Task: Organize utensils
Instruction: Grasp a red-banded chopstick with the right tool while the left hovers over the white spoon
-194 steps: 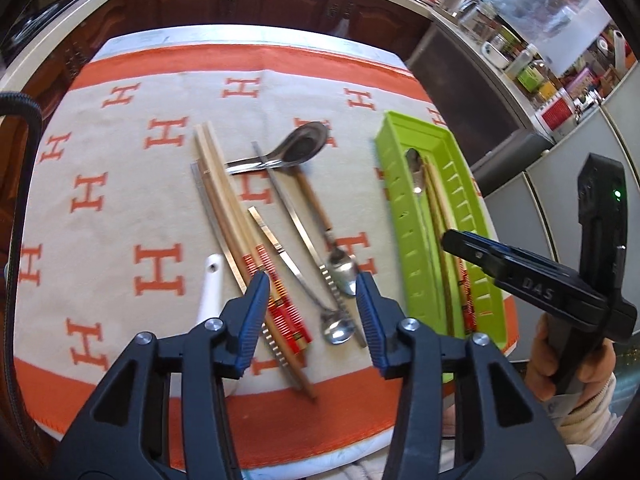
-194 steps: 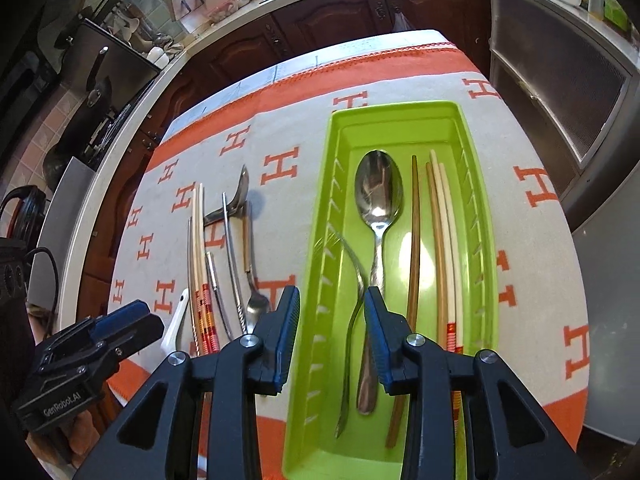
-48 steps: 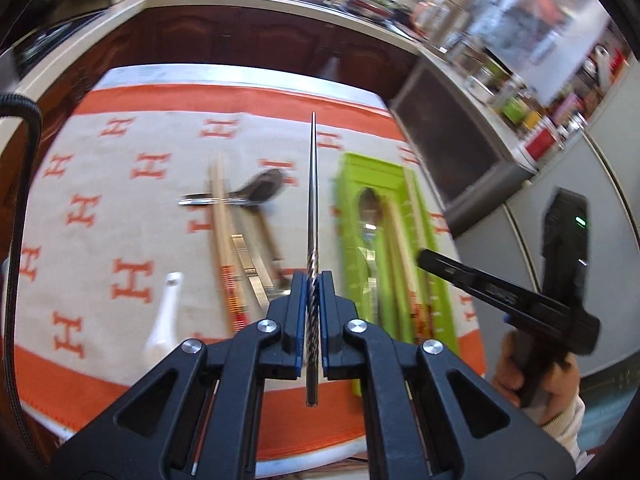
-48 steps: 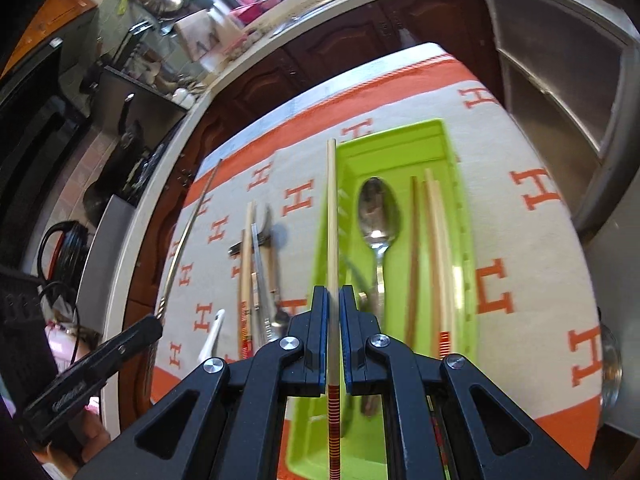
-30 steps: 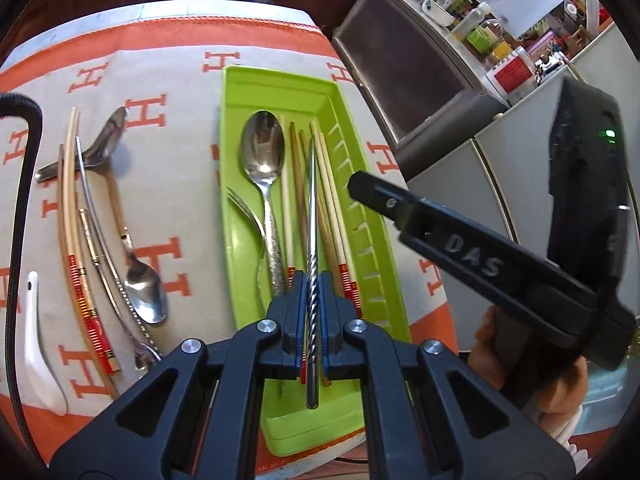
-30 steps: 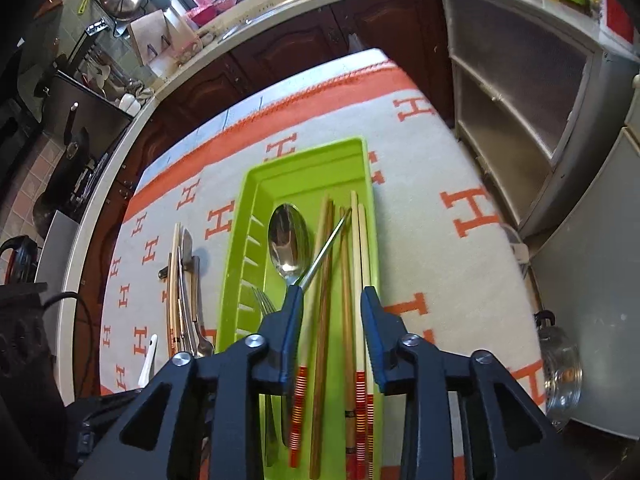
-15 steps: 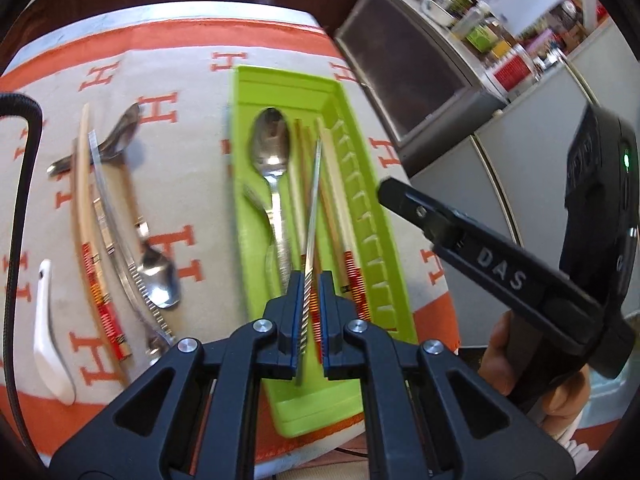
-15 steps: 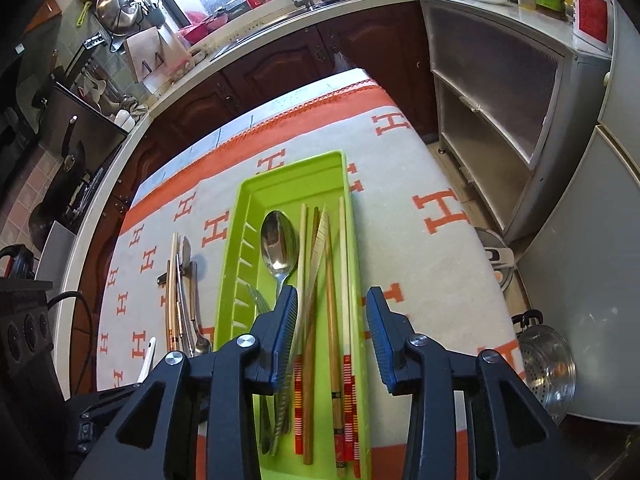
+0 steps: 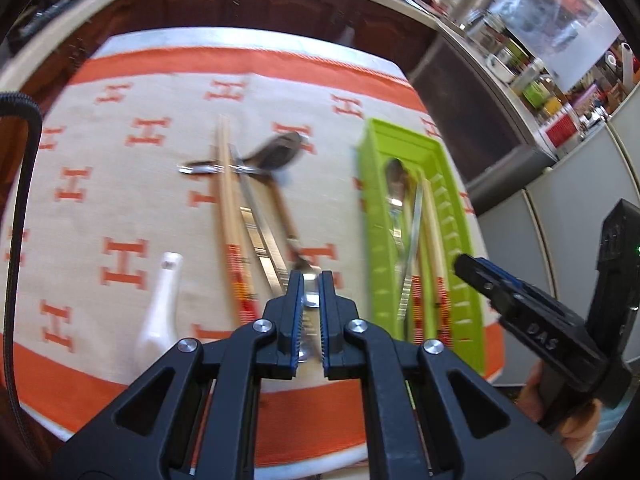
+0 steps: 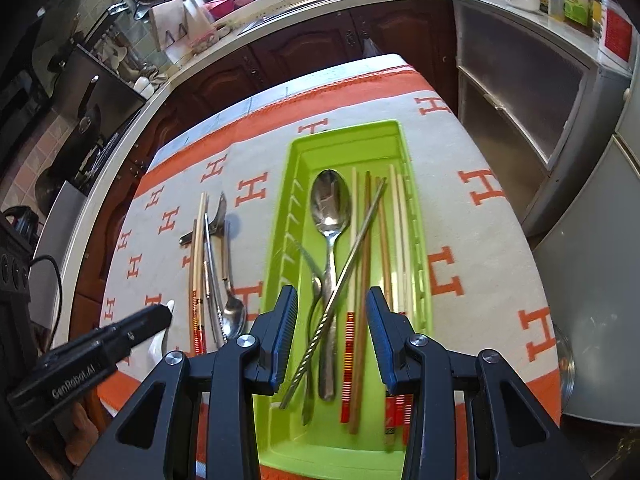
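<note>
While the right gripper (image 10: 331, 334) hangs spread and empty over the green tray (image 10: 423, 280), the left gripper (image 9: 310, 312), jaws narrowly parted around nothing, is nearer the loose chopstick (image 9: 229, 216), lying lengthwise toward twelve o'clock, at its eleven.

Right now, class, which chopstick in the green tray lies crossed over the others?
The metal chopstick with the twisted handle: it runs diagonally across the green tray, while the wooden chopsticks lie lengthwise.

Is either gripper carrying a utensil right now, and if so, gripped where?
No. The right gripper is open above the green tray, empty. The left gripper has a narrow gap with nothing in it.
</note>
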`<state>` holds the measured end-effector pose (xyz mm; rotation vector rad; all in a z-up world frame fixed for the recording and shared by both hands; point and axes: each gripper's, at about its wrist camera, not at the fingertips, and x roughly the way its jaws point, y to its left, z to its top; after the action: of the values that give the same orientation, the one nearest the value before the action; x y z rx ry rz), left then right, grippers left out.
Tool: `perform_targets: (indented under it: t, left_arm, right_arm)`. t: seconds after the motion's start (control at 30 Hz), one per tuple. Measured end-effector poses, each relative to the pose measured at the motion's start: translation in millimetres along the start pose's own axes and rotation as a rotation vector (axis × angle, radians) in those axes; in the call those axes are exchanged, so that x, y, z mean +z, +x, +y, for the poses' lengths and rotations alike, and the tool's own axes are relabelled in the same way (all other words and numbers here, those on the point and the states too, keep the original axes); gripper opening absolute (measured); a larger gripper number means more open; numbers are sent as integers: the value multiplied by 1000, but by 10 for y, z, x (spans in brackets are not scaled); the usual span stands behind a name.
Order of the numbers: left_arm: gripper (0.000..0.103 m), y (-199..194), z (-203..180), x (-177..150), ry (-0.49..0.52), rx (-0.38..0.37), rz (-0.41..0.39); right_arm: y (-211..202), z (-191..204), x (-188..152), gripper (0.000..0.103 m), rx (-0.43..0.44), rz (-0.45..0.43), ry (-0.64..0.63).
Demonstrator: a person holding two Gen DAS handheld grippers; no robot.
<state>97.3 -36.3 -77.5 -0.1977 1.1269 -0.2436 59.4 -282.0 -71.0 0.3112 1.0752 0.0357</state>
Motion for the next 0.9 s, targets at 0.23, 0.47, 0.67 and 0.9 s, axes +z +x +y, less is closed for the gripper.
perform_targets:
  t: [0.23, 0.47, 0.67, 0.9]
  left_arm:
    - [4, -122, 496, -43, -30, 113, -58]
    - [4, -88, 992, -37, -101, 143, -55]
    - [4, 16, 1208, 20, -120, 139, -36]
    - [4, 174, 1238, 36, -106, 122, -8]
  right_arm:
    - [-3, 361, 41, 36, 13, 13, -63]
    - [42, 873, 172, 36, 51, 15, -158]
    - [261, 1287, 283, 36, 109, 42, -227]
    - [834, 1582, 225, 18, 173, 158, -279]
